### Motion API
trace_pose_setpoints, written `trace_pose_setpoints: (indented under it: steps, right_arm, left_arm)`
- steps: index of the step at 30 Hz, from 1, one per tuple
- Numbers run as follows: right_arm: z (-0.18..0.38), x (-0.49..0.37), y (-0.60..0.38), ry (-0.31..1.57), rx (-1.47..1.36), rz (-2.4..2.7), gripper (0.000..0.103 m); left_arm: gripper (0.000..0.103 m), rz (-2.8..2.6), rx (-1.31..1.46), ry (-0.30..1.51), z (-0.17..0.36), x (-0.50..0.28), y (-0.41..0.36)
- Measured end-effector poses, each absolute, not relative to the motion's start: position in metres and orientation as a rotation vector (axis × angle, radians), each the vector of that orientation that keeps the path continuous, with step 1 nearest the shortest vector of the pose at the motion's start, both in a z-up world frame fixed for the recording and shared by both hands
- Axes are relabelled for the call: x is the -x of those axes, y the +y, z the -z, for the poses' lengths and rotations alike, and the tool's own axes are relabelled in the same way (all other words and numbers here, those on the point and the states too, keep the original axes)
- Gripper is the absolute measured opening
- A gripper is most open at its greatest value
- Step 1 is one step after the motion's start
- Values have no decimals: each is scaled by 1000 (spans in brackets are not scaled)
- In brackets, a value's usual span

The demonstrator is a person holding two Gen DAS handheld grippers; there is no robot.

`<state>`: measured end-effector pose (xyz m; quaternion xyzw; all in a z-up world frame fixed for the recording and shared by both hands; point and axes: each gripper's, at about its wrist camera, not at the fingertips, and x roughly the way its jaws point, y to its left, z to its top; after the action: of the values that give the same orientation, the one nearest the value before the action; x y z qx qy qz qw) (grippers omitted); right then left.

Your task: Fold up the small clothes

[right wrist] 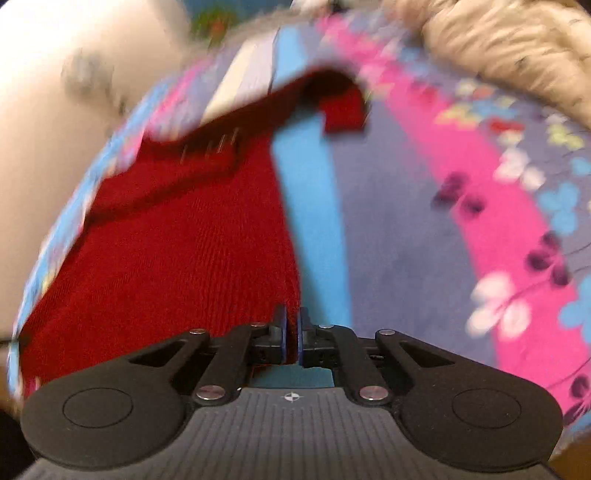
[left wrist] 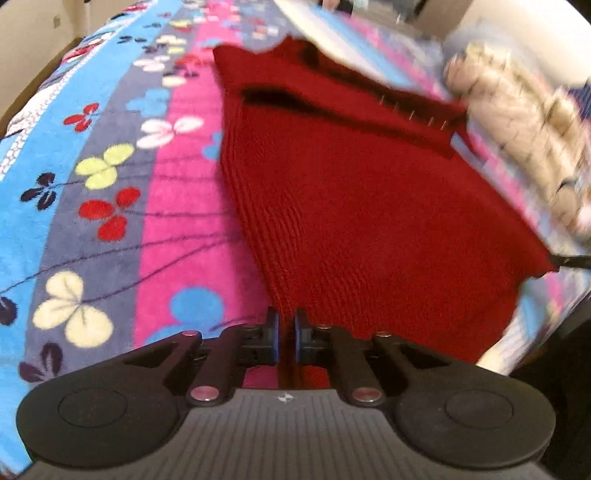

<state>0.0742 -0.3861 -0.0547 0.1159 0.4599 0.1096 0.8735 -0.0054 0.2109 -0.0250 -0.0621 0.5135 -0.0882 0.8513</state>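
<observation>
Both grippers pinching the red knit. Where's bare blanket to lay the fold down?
Free: the floral blanket left of the red knit, out to the bed edge; also the blue and purple stripes right of it in the right wrist view. Crowded: far side, where a cream fluffy garment lies.

A bedroom in a home, seen from just above the bed.

A plush fleece blanket is covering the bed, running in blue, grey and pink stripes printed with clover-like flowers in cream, red, yellow-green and dark purple. A red knitted garment is lying spread on it, and a cream woolly garment is sitting bunched at the far edge, blurred. Plain pale walls are showing beyond the bed, with a strip of wooden skirting and floor peeking out at the left side.
</observation>
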Motion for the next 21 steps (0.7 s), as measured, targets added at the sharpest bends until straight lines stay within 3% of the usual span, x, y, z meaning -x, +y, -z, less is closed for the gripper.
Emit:
trace_pose_setpoints:
  steps: [2, 4, 5, 9, 12, 17, 21]
  right_arm:
    - [65, -81, -363, 1001, -62, -170, 7]
    - [67, -88, -356, 955, 17, -79, 14]
    - [63, -90, -355, 921, 8, -77, 16]
    - [39, -101, -345, 762, -14, -146, 56]
    - [35, -121, -324, 708, -1, -216, 58]
    - [58, -175, -295, 853, -37, -294, 58]
    - [93, -178, -248, 991, 277, -309, 58]
  left_arm:
    - [16, 153, 124, 1044, 24, 0, 209]
    - [38, 164, 166, 956, 13, -1, 209]
    - [42, 172, 182, 924, 9, -1, 208]
    - [42, 194, 152, 834, -2, -14, 179]
    - [42, 207, 123, 781, -4, -30, 152]
    - [42, 230, -31, 699, 1, -46, 102]
    - [42, 219, -92, 737, 20, -72, 73]
